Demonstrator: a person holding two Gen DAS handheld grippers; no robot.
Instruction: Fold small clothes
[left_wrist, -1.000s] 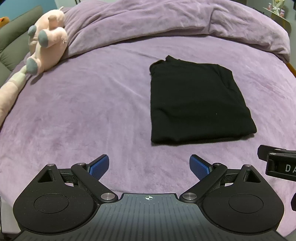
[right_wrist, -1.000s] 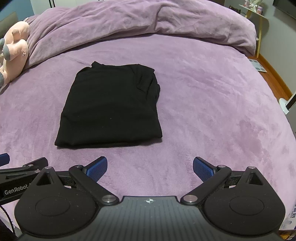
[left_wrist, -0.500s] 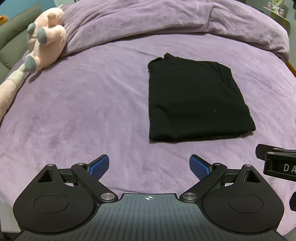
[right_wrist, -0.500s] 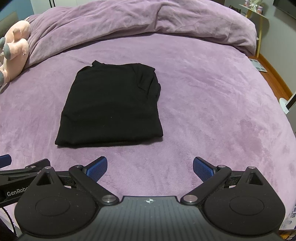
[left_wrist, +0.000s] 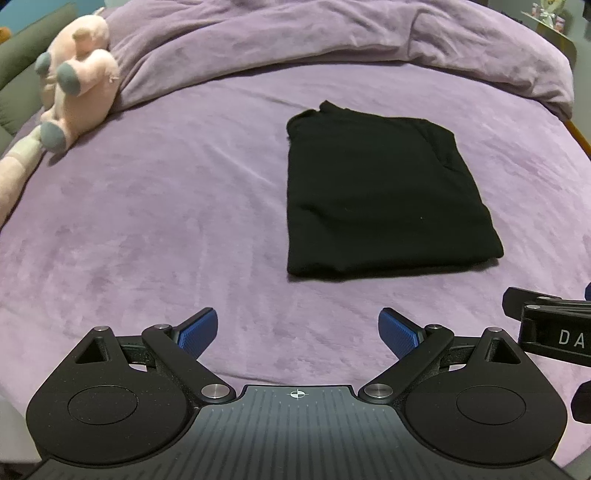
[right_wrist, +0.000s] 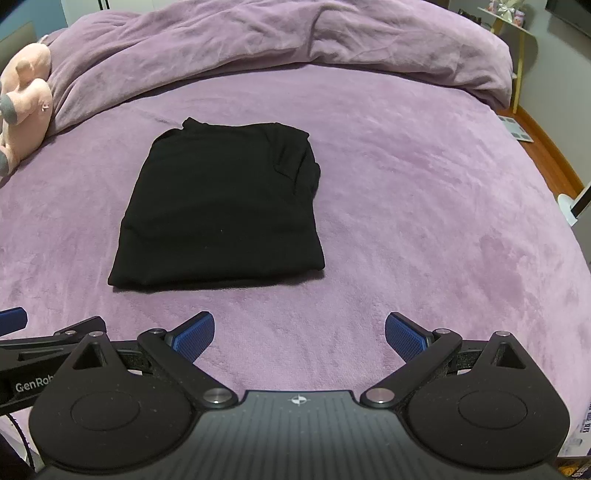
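Note:
A black garment lies folded into a flat rectangle on the purple bed; it also shows in the right wrist view. My left gripper is open and empty, held over the bed's near edge, short of the garment's near left corner. My right gripper is open and empty, also near the bed's front edge, short of the garment's near right corner. Part of the right gripper's body shows at the right of the left wrist view, and the left gripper's body at the left of the right wrist view.
A pink plush toy lies at the far left of the bed, also seen in the right wrist view. A rumpled purple duvet is heaped along the far side. A wooden floor and a small side table lie beyond the right edge.
Both grippers stay open and nearly still. The left wrist view has drifted slightly, so the garment sits a touch further left in it.

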